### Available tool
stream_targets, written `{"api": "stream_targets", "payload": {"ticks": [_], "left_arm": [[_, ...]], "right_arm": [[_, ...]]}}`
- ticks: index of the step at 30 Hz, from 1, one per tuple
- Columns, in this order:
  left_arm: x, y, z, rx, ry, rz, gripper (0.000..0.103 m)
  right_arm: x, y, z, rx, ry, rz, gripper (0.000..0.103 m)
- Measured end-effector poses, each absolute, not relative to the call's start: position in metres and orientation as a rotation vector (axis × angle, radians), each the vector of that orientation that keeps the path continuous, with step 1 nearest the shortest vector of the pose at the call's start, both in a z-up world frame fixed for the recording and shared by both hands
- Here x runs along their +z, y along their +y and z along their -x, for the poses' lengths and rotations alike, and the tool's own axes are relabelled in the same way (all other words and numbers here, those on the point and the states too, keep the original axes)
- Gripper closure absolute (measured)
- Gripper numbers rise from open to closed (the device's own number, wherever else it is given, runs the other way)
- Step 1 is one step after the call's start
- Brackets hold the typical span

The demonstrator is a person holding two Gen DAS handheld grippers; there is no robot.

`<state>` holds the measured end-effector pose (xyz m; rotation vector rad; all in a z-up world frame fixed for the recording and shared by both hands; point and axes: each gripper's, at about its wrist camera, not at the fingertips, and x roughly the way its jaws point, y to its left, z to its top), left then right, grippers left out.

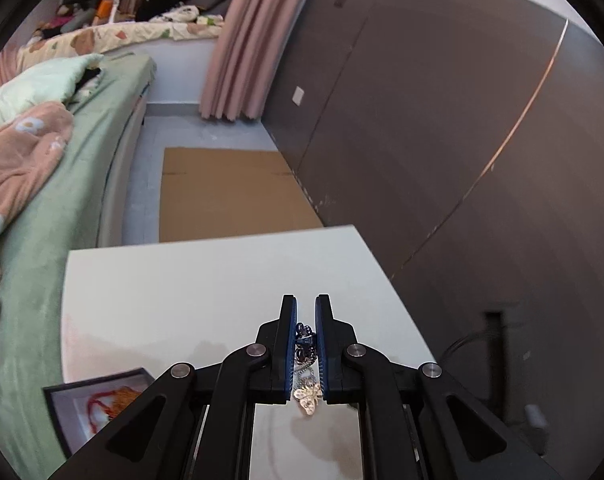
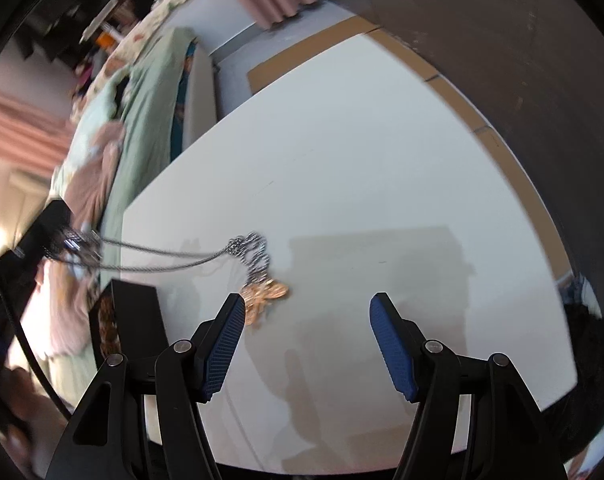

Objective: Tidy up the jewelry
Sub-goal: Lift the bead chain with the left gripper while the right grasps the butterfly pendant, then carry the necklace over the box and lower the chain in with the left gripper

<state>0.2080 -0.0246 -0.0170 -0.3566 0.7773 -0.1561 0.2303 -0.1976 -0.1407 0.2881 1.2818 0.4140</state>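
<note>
Necklace chain (image 2: 170,258) stretches taut from the left gripper (image 2: 68,240), blurred at nine o'clock of the right wrist view, across the white table (image 2: 382,160) to its gold butterfly pendant (image 2: 268,294), just beyond the right gripper's left fingertip. At seven o'clock of the left wrist view, a black-framed jewelry box (image 1: 92,404) holds red and orange pieces. The left gripper (image 1: 306,312) is clenched on the necklace (image 1: 307,360), pendant dangling. The right gripper (image 2: 308,312) stands released, empty.
</note>
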Motion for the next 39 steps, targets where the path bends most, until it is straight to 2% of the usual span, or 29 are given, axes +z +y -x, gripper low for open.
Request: {"api": "stream_targets", "payload": {"ticks": [11, 20, 22, 23, 24, 32, 39], "left_arm": [[-0.001, 0.024, -0.197, -0.118, 0.714, 0.451, 0.094], [0.006, 0.031, -0.190, -0.120, 0.691, 0.468, 0.094], [0.006, 0.031, -0.190, -0.124, 0.691, 0.469, 0.094], [0.007, 0.030, -0.189, -0.126, 0.691, 0.468, 0.094], [0.007, 0.029, -0.188, -0.127, 0.691, 0.463, 0.094], [0.011, 0.021, -0.185, -0.126, 0.697, 0.437, 0.094], [0.048, 0.020, -0.175, -0.114, 0.658, 0.390, 0.094]], "right_arm": [[-0.149, -0.153, -0.228, 0.447, 1.264, -0.051, 0.038], [-0.155, -0.132, -0.225, 0.419, 1.226, 0.112, 0.038], [-0.153, -0.128, -0.222, 0.395, 1.218, 0.171, 0.045], [-0.152, -0.129, -0.221, 0.378, 1.214, 0.199, 0.054], [-0.151, -0.132, -0.220, 0.373, 1.215, 0.199, 0.063], [-0.140, -0.180, -0.229, 0.444, 1.257, -0.061, 0.063], [-0.128, -0.200, -0.221, 0.522, 1.241, -0.208, 0.063]]}}
